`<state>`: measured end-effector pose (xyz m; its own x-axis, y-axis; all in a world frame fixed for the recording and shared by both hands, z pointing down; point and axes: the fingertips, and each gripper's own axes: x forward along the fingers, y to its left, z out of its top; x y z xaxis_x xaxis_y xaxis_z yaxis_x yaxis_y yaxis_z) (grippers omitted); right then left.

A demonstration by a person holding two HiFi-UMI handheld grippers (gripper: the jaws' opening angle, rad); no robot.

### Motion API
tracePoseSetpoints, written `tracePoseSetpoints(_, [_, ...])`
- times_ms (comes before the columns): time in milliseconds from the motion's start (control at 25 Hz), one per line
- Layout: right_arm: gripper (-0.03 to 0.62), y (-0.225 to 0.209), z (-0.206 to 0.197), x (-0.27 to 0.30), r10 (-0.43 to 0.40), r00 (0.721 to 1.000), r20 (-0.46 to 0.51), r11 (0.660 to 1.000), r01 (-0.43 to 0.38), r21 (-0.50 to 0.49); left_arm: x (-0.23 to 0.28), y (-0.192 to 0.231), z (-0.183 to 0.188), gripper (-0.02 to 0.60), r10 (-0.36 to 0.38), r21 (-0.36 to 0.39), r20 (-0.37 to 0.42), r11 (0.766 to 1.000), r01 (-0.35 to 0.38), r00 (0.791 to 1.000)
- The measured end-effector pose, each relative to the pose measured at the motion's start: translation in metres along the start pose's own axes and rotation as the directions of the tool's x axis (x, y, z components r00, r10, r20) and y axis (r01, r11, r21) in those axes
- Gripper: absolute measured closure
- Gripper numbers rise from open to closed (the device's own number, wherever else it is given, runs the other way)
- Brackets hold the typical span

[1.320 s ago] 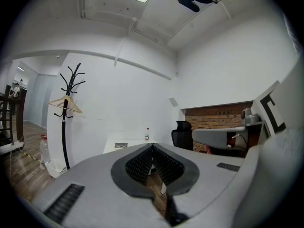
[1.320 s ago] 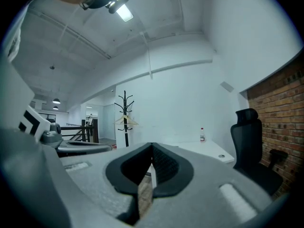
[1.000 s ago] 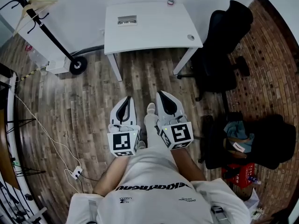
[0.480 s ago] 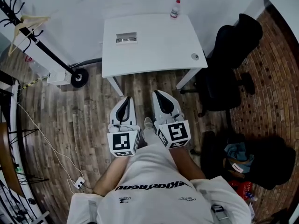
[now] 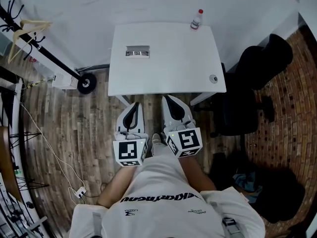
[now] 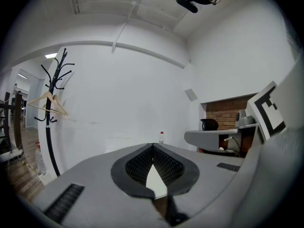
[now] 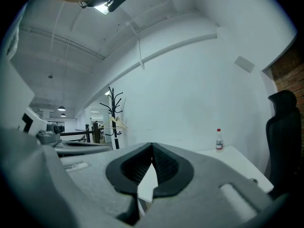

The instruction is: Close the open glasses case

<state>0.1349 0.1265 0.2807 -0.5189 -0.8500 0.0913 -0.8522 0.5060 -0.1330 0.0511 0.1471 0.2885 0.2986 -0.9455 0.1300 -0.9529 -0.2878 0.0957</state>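
Note:
The open glasses case point(image 5: 137, 51), a small grey box, lies on the white table point(image 5: 168, 58) toward its back left. Both grippers are held close to the person's body, short of the table's front edge and pointing at it. The left gripper point(image 5: 134, 105) is shut with nothing in it, its jaw tips meeting in the left gripper view point(image 6: 152, 146). The right gripper point(image 5: 167, 98) is also shut and empty, with tips touching point(image 7: 152, 147). The case does not show in either gripper view.
A small bottle point(image 5: 197, 19) stands at the table's back right corner, and a small round object point(image 5: 213, 78) lies near its right edge. A black office chair point(image 5: 257, 68) is on the right. A coat stand point(image 5: 44, 46) and floor cables point(image 5: 49, 143) are on the left.
The table has come closer and now sits just ahead of the gripper tips, so the person has stepped toward it. Both grippers stay shut in the same pose.

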Motion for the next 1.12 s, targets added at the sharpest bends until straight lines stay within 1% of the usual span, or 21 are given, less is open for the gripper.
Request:
tracePoseSetpoints(240, [0.594,-0.02,-0.001,0.033,0.022,1.0,-0.013,1.0,-0.021,0.014,0.035,0.012,-0.003,0.583,0.026,-0.021,-0.017,0.999,-0.026,1.0])
tracePoseSetpoints(440, [0.594,-0.031,-0.005,0.048,0.028,0.999,-0.026,0.999,-0.028,0.026,0.055,0.018,-0.005,0.583,0.033,-0.032,-0.029,0.999,-0.034,0.999])
tracePoseSetpoints(640, [0.594,-0.036,-0.01,0.068,0.026,0.999,-0.043,0.999,-0.025,0.035,0.072,0.034,-0.011,0.583,0.046,-0.045,-0.051,0.998,-0.048,0.998])
tracePoseSetpoints(880, [0.594,-0.035,-0.015,0.107,0.018,0.998,-0.057,0.999,-0.016,0.033,0.102,0.07,-0.02,0.583,0.053,-0.056,-0.079,0.997,-0.058,0.995])
tracePoseSetpoints(1000, [0.594,-0.035,-0.013,0.136,0.01,0.998,-0.054,1.0,-0.009,0.025,0.123,0.091,-0.023,0.583,0.04,-0.06,-0.091,0.997,-0.045,0.995])
tracePoseSetpoints(1120, [0.594,-0.035,-0.013,0.167,-0.021,0.998,-0.059,0.999,0.022,0.026,0.145,0.117,-0.022,0.583,0.017,-0.069,-0.102,0.997,-0.024,0.995])
